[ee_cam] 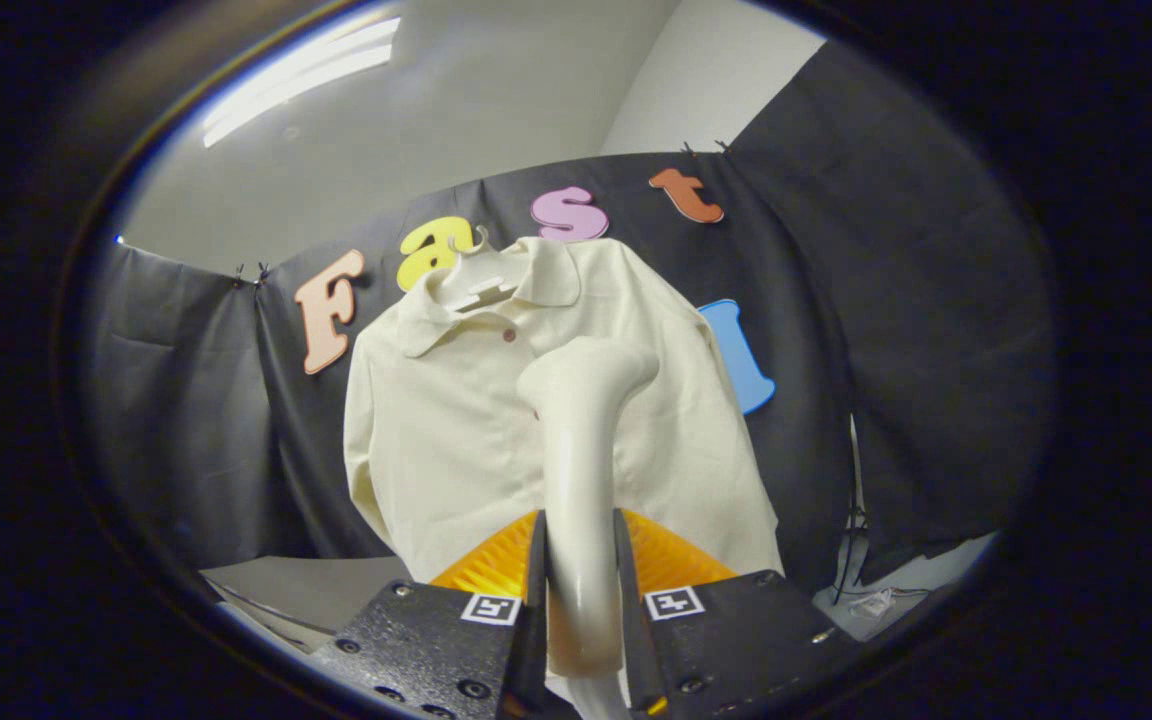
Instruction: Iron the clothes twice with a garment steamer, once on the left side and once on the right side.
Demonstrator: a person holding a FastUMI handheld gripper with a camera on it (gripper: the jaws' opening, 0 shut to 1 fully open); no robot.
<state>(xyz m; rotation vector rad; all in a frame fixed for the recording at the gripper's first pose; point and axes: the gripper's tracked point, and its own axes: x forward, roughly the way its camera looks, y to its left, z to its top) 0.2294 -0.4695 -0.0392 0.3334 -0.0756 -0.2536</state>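
While the gripper [581, 590] at lower centre clamps both fingers on the cream plastic garment steamer [581, 450], its head rises mid-frame before the cream collared shirt [436, 420] on a white hanger [476, 280]; neither side looks ironed yet.

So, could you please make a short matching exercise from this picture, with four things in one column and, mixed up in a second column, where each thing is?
Things:
1. garment steamer
2. shirt
3. hanger
4. gripper

Places or states:
A. inside the collar, at the top of the garment
B. hanging in front of the black cloth wall
C. shut on the handle
D. upright between the two fingers, head close to the fabric

Pairs: 1-D, 2-B, 3-A, 4-C
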